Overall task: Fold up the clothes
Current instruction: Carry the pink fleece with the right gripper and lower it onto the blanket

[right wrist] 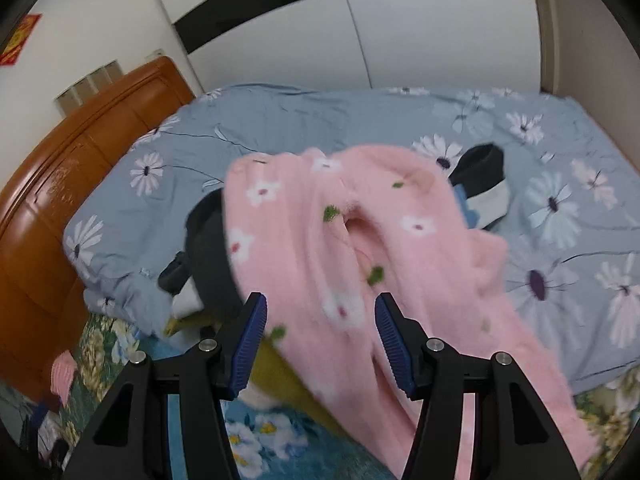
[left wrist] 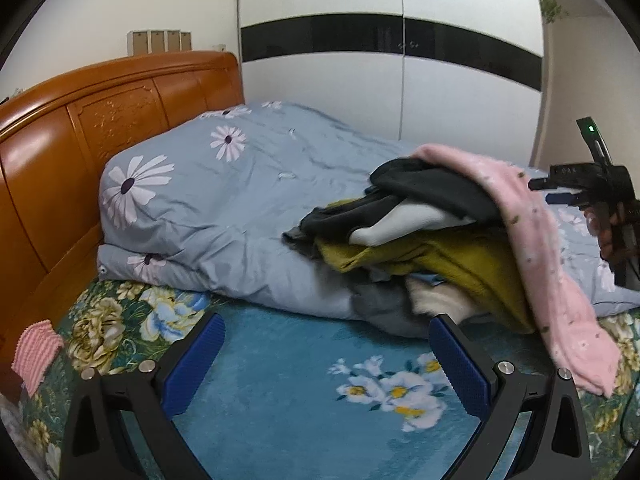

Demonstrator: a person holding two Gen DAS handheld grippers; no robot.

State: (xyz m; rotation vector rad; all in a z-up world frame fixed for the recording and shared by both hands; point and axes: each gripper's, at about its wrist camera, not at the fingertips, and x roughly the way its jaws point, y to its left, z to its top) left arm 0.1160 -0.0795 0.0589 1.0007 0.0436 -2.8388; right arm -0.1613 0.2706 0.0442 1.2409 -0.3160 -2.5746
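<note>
A pile of clothes lies on the bed: a pink floral fleece garment [left wrist: 532, 248] draped over the top, a black garment [left wrist: 432, 188], a mustard-yellow one [left wrist: 448, 260] and white and grey pieces beneath. My left gripper [left wrist: 326, 340] is open and empty, low over the blue floral sheet, just left of the pile. My right gripper [right wrist: 320, 312] is open, its blue pads on either side of the pink garment [right wrist: 320, 224] without closing on it. The right gripper also shows in the left wrist view [left wrist: 560, 190], above the pile's right side.
A folded grey-blue daisy duvet [left wrist: 224, 200] lies behind the pile. A wooden headboard [left wrist: 80, 128] stands on the left and a white wardrobe [left wrist: 400, 72] behind. A small pink knit cloth [left wrist: 36, 352] lies at the bed's left edge. The blue floral sheet [left wrist: 288, 392] stretches in front.
</note>
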